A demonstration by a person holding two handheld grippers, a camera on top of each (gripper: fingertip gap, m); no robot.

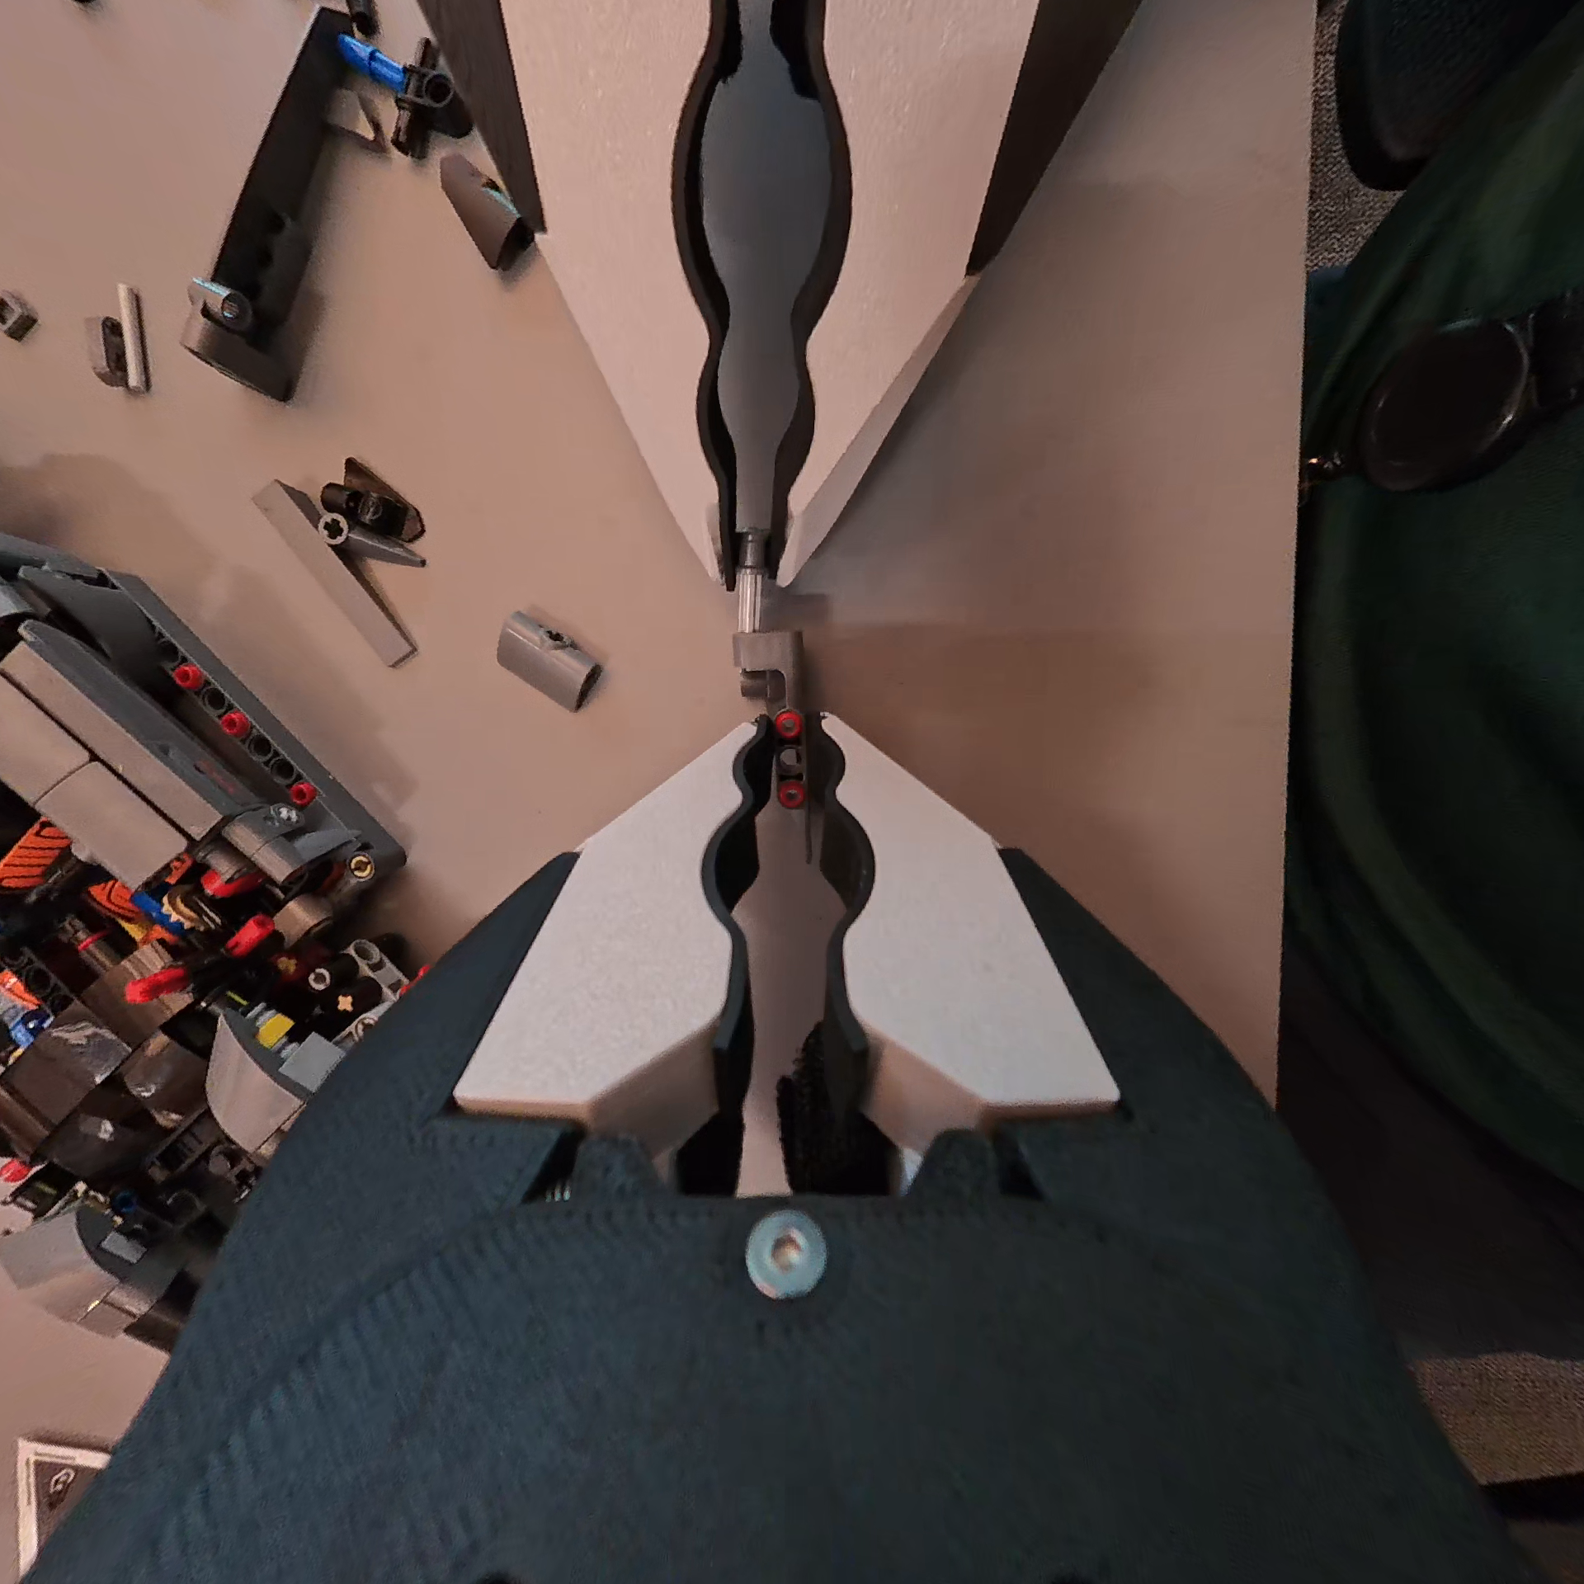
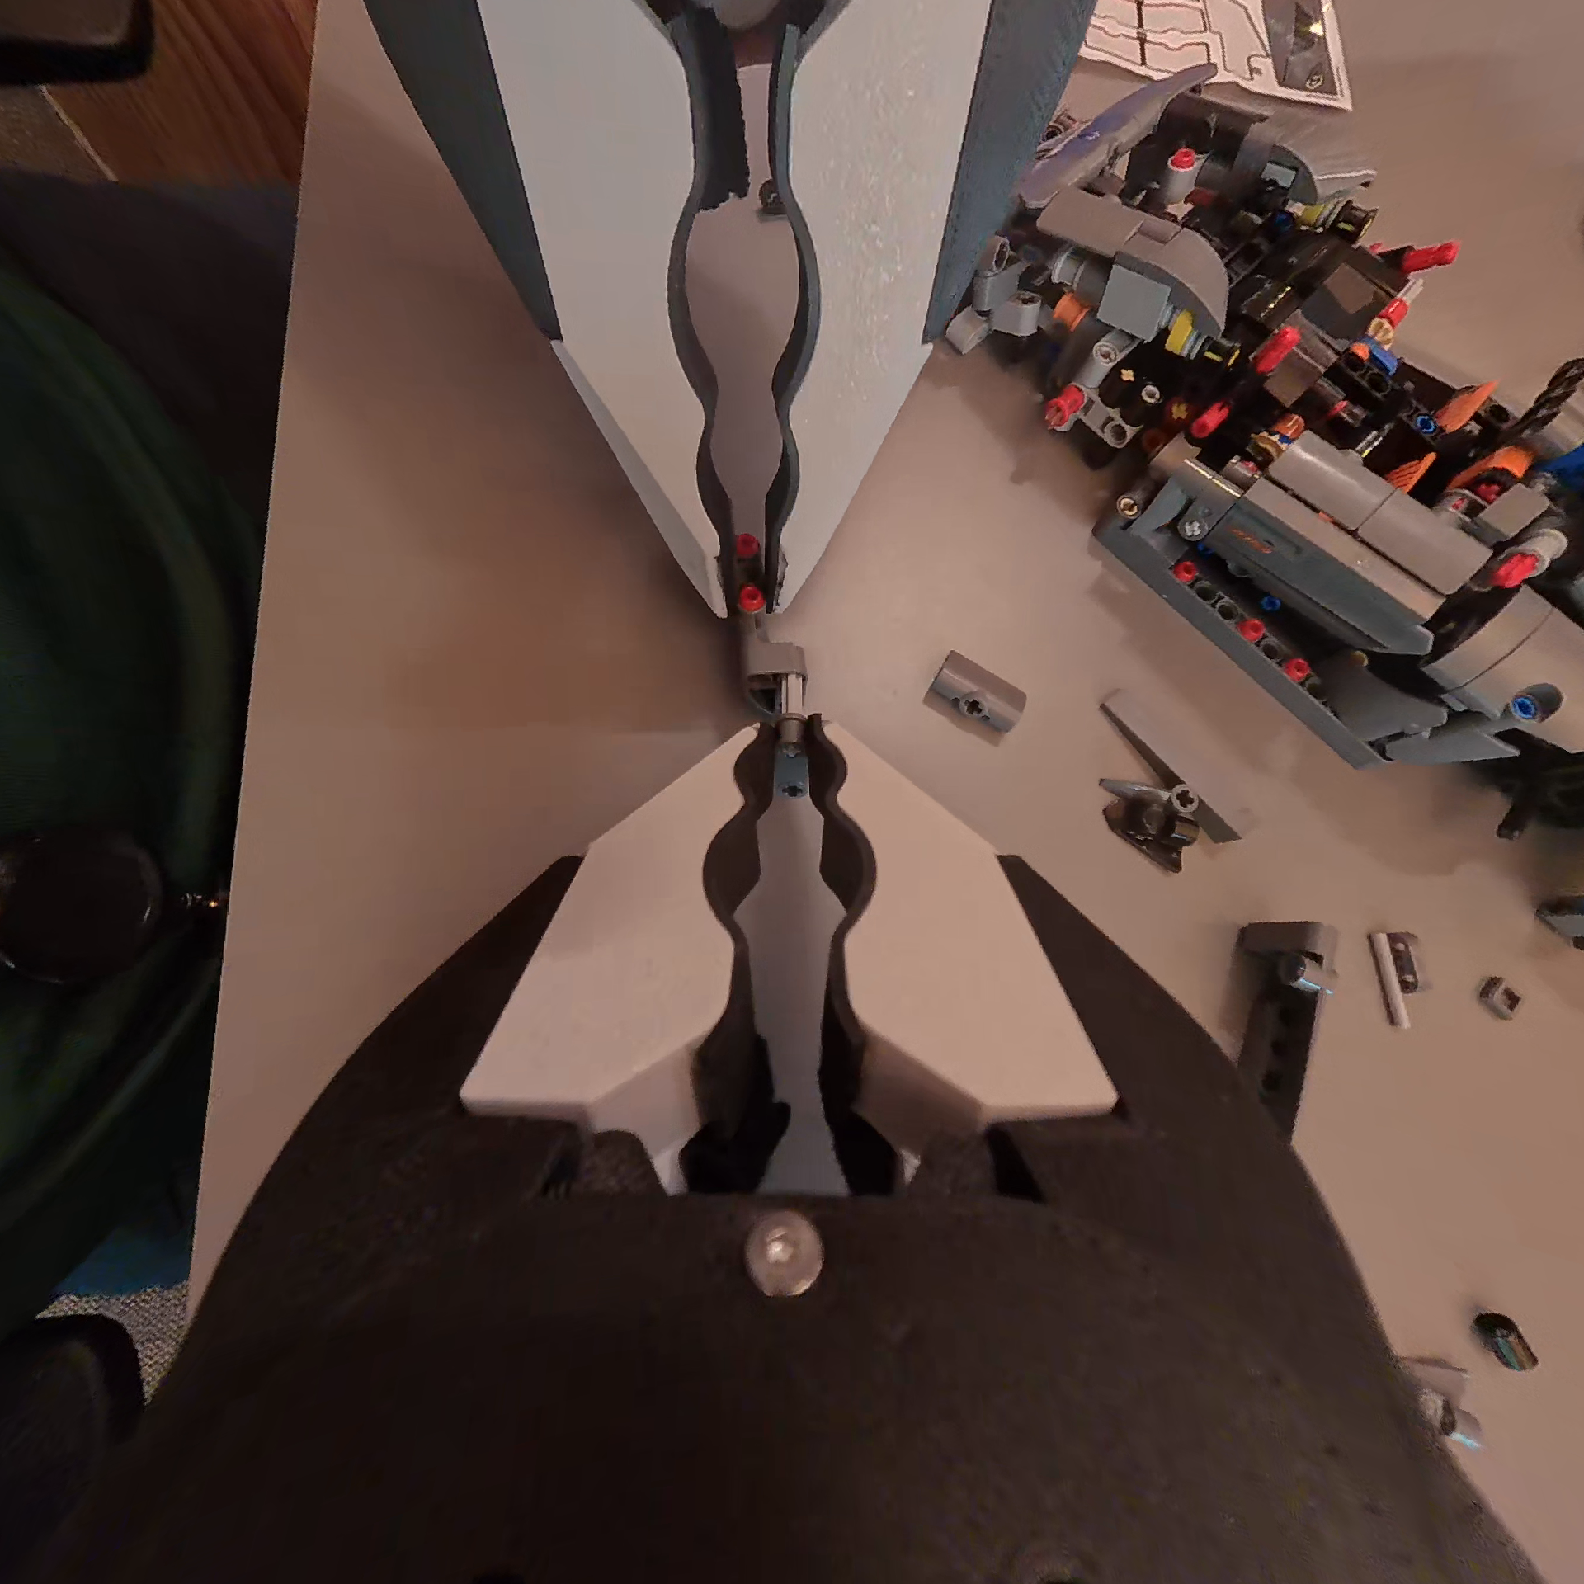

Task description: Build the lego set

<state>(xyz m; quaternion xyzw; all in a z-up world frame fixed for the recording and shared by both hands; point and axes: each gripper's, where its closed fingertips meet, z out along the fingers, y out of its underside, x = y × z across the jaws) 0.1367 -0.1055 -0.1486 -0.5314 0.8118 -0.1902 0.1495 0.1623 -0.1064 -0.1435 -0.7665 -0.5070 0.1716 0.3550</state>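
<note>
2 tongs met nose to nose above the worktop (image 1: 1071, 771): your left tongs (image 1: 787, 729) clamped a red-pinned beam (image 1: 789, 761), your right tongs (image 2: 793, 729) a grey pin (image 2: 793, 730). Next, I judged, you needed straight alignment to push the grey connector (image 1: 765, 658) home.

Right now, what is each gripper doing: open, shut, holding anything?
Left gripper: jaws shut on the dark beam with red pins.
Right gripper: jaws shut on the small grey pin piece, tip to tip with the left.
</note>
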